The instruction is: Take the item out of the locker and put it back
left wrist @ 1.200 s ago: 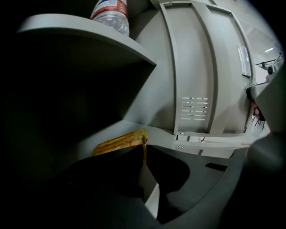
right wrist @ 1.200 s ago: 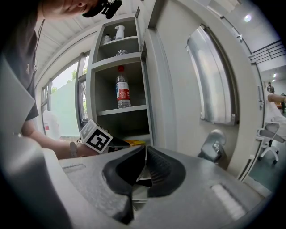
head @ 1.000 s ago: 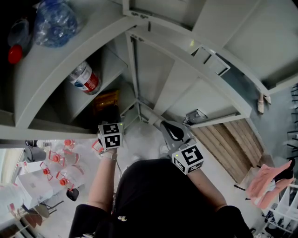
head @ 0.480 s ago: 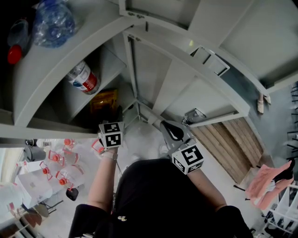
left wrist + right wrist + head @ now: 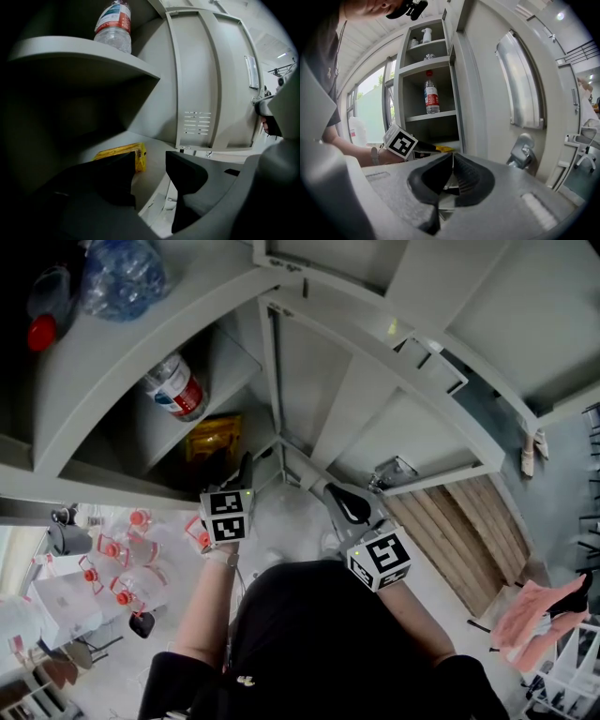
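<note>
A yellow packet (image 5: 124, 154) lies flat on the locker's lower shelf (image 5: 154, 164), and shows in the head view as the yellow packet (image 5: 210, 438) deep in the compartment. My left gripper (image 5: 150, 161) reaches to the shelf's front edge. Its jaws have just been opening and stand wide, with nothing between them. The packet rests just beyond the left jaw's tip, free of it. In the head view, the left gripper (image 5: 240, 482) sits below the packet. My right gripper (image 5: 452, 158) is shut and empty, held back beside the locker at waist height as the right gripper (image 5: 349, 508).
A water bottle (image 5: 114, 24) stands on the shelf above, and a crumpled blue plastic bundle (image 5: 122, 276) higher still. The open grey locker door (image 5: 211, 79) hangs right of the compartment, its handle (image 5: 522, 149) close to my right gripper. Red-capped containers (image 5: 122, 568) cover the floor at left.
The left gripper's jaws have spread apart, and one dark jaw now shows above its marker cube. The yellow packet stays on the shelf. The right gripper has not moved.
</note>
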`<state>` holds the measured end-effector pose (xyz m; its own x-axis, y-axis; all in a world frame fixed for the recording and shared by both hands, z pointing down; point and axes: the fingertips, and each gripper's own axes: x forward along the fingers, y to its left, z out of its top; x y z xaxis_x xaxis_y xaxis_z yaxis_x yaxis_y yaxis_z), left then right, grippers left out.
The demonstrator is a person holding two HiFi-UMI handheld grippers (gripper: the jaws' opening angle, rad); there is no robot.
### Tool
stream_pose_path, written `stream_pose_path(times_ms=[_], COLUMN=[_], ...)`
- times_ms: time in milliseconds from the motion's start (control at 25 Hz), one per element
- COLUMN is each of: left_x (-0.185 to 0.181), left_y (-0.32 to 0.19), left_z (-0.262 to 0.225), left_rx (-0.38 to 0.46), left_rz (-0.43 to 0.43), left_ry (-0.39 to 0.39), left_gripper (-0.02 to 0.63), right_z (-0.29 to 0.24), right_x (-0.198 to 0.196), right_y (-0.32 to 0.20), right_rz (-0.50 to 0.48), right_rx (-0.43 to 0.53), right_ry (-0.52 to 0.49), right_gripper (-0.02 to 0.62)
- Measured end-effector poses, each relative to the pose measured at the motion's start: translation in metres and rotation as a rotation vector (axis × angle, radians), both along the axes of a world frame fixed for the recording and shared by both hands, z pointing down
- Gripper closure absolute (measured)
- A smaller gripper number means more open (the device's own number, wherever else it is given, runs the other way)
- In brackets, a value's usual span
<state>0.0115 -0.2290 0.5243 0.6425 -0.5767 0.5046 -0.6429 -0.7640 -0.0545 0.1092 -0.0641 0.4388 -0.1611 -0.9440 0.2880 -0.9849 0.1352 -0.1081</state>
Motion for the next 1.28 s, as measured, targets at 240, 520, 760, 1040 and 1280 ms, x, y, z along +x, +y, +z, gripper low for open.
stream_pose_path(times_ms=[240,520,760,1040,1280], left_x=[-0.01,-0.027,-0.044,-0.063,-0.08], left_y=[0.012,0.025,0.043,0.067,0.091], left_z=[-0.01,-0.028,-0.037,-0.046,-0.052], left_rx=[0.001,0.011,0.014,0.027,0.033], left_rz=[-0.019,-0.066,-0.102,-0.126,-0.126], left_ry=[0.041,0.082,0.124,0.165,0.162], left_gripper=[0.407,0.448,0.502,0.554,0.591], right_z=[-0.001,-0.001,-0.002,-0.005,-0.005], right_x=[-0.007,-0.02,-0.032,-0.05,-0.069], right_y=[-0.001,-0.003,-0.005,-0.009,-0.011], right_rz=[-0.028,-0.08,-0.132,-0.2,-0.261], right_rx=[0.007,0.014,0.02,0.03,0.036], right_ry=[-0.009,-0.019,-0.027,-0.032,-0.043], right_gripper=[0.592,0.592,0.592,0.592,0.592])
